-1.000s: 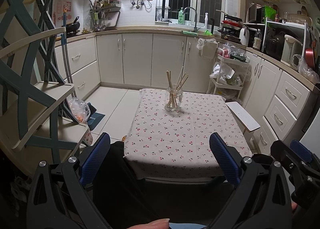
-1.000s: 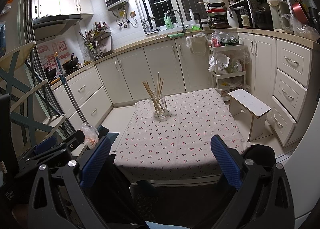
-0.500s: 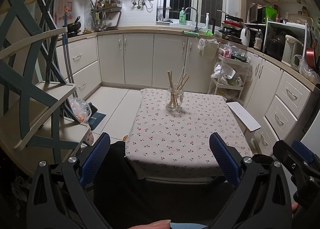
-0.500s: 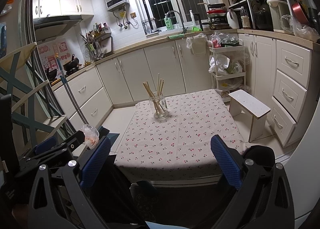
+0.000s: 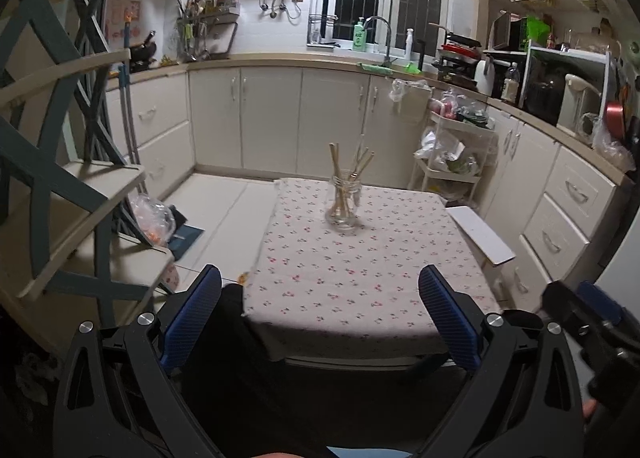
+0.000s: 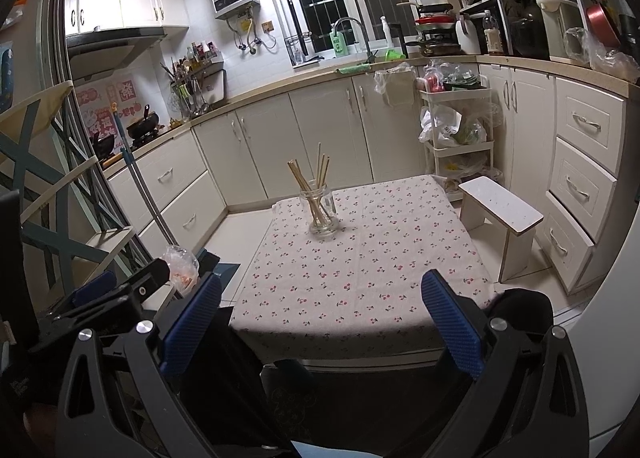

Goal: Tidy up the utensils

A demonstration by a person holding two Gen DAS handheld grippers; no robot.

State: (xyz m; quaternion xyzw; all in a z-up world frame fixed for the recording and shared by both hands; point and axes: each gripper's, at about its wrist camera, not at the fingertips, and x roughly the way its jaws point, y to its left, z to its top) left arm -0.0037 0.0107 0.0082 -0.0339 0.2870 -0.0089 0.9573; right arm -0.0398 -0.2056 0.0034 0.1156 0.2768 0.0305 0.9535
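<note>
A run of cream kitchen cabinets under a beige counter fills the background from 9 o'clock round to 3 o'clock. In front of it stands a low table under a white cloth printed with small red cherries, which takes the middle of both views. At 3 o'clock from the table sits a small white wooden stool, and behind that, at about 1 o'clock, a white wire trolley stuffed with plastic bags. At 9 o'clock a teal-and-cream cross-braced shelf unit rises along the edge.

The left gripper hangs off the near edge of the table at 6 o'clock, its blue-padded fingers spread wide with nothing between them. The right gripper is in the same posture, its blue pads far apart and empty.

Toward the far end of the cloth, at 12 o'clock from both grippers and well apart from them, stands a clear glass jar. A bundle of pale wooden chopsticks stands in it, leaning and fanning out above the rim.
</note>
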